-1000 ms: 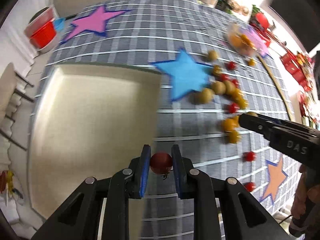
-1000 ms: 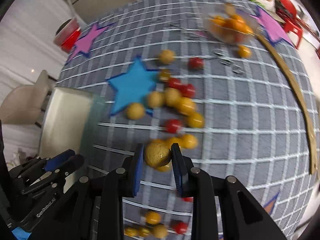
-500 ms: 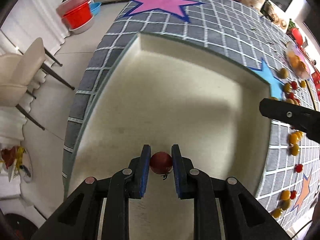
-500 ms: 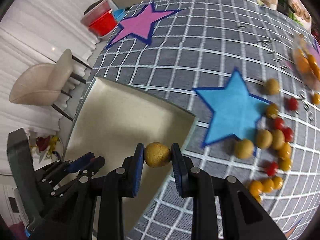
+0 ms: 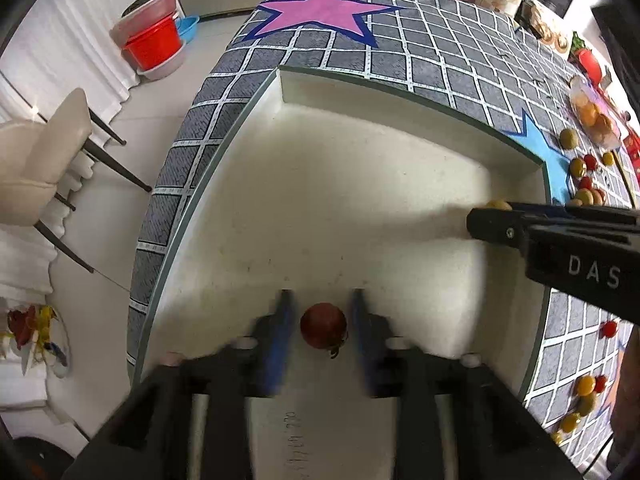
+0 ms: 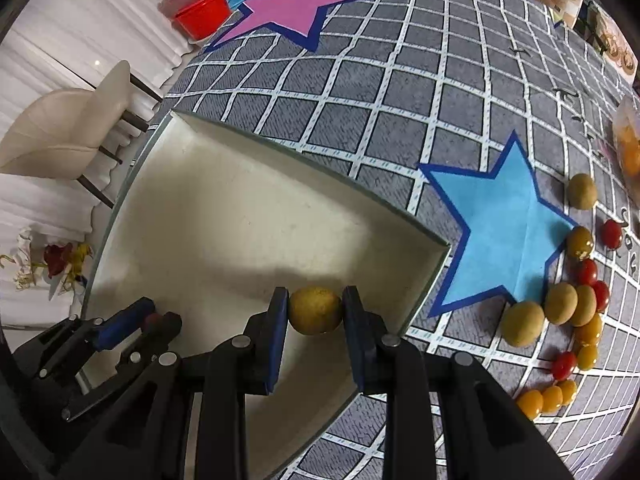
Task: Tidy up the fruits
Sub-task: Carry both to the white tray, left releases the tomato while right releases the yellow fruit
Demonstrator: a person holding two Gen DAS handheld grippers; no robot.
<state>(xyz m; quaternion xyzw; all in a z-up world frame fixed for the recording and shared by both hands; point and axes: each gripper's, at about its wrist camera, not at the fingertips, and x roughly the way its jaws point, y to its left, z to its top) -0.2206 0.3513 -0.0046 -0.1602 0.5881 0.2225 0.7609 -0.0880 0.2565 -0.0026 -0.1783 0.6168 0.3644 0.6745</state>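
Over the shallow cream rectangular tray point(image 5: 360, 200), the left gripper point(image 5: 323, 322) stands released around a round red tomato point(image 5: 323, 325) while the right gripper point(image 6: 316, 311) clenches a round yellow-brown fruit point(image 6: 316, 310).

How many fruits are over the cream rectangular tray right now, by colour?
Red round tomato: 1, between the parted fingers of the left gripper
Yellow-brown round fruit: 1, clamped in the right gripper
Total over the cream rectangular tray: 2
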